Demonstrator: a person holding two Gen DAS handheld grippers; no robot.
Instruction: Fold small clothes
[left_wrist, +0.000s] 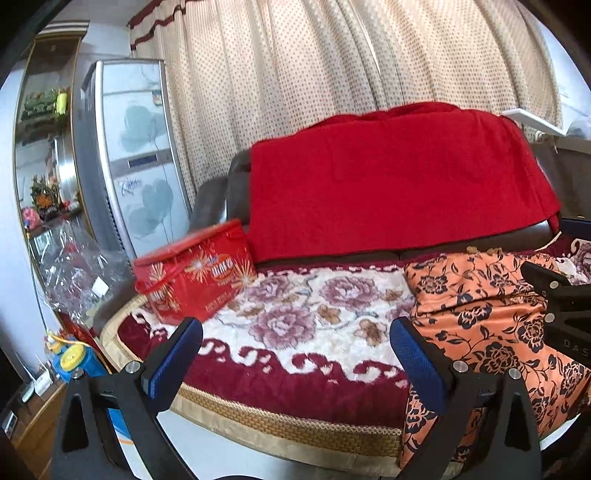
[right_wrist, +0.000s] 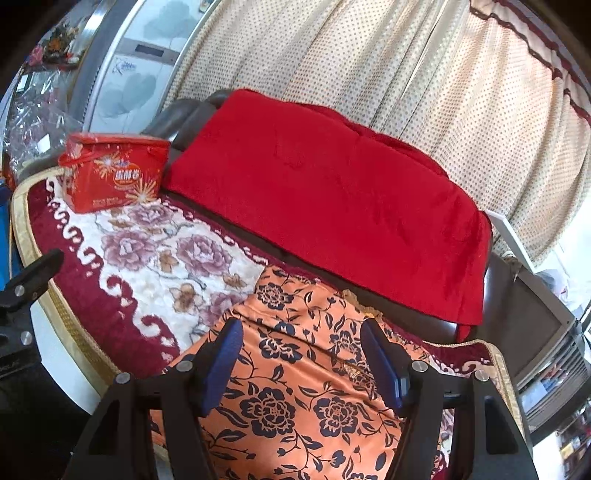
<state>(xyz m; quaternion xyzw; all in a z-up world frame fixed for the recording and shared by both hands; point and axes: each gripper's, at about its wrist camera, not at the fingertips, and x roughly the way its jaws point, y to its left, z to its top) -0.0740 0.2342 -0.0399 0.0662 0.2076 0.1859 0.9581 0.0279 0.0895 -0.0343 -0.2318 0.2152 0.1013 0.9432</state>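
Observation:
An orange garment with dark floral print (left_wrist: 484, 321) lies spread on the sofa seat's right part, its near end hanging over the front edge; it fills the lower middle of the right wrist view (right_wrist: 295, 369). My left gripper (left_wrist: 295, 332) is open and empty, above the floral seat cover left of the garment. My right gripper (right_wrist: 301, 332) is open and empty, just above the garment. It also shows at the right edge of the left wrist view (left_wrist: 557, 295).
A floral seat cover (left_wrist: 295, 314) covers the sofa. A red blanket (left_wrist: 391, 177) drapes the backrest. A red gift box (left_wrist: 192, 280) stands on the seat's left end. A standing air conditioner (left_wrist: 129, 158) and dotted curtains (left_wrist: 332, 66) are behind.

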